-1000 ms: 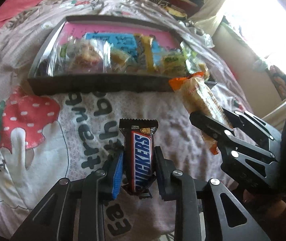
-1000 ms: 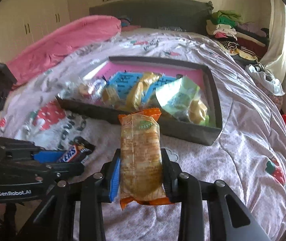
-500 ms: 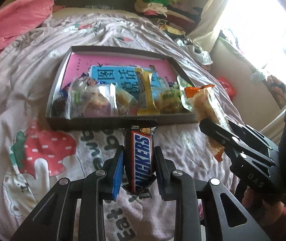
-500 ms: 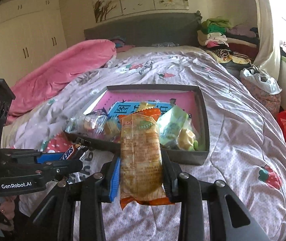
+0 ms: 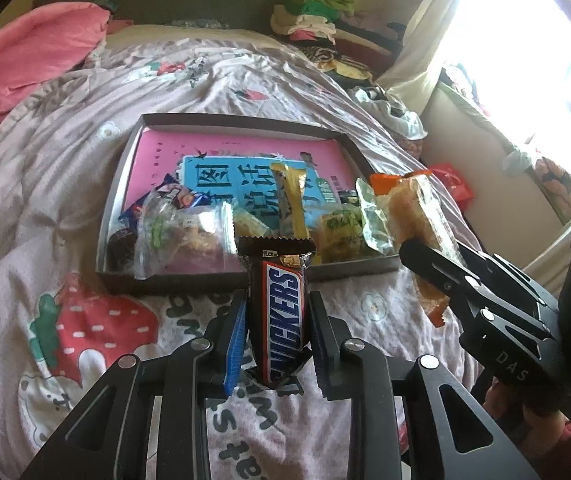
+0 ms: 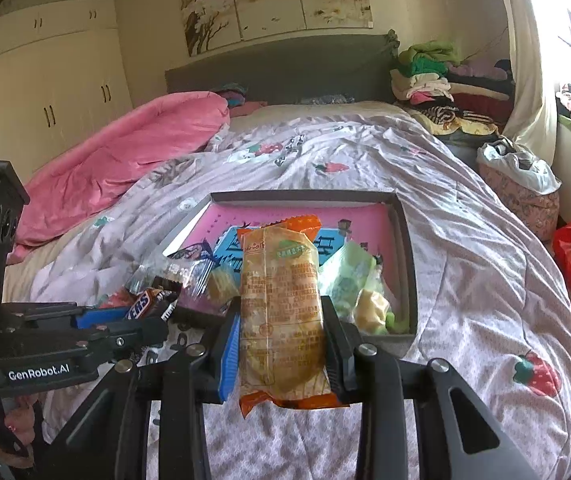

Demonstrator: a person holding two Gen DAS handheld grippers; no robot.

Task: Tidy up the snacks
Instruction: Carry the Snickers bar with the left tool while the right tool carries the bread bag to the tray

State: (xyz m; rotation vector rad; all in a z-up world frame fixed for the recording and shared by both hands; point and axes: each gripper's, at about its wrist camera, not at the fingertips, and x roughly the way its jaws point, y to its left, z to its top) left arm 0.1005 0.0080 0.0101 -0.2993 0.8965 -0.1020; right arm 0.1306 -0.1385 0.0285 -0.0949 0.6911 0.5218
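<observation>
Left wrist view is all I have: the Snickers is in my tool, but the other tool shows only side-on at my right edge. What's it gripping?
Observer: The right tool is shut on an orange-ended pastry packet, held upright by its lower half.
Operator: Anything on the bed right of the tray? My view is washed out there.
Observer: Just quilt, with a strawberry print near the tray's right front corner.
Operator: And left of the pink duvet?
Observer: Cream wardrobe doors line that wall, beyond the pink duvet.
</observation>
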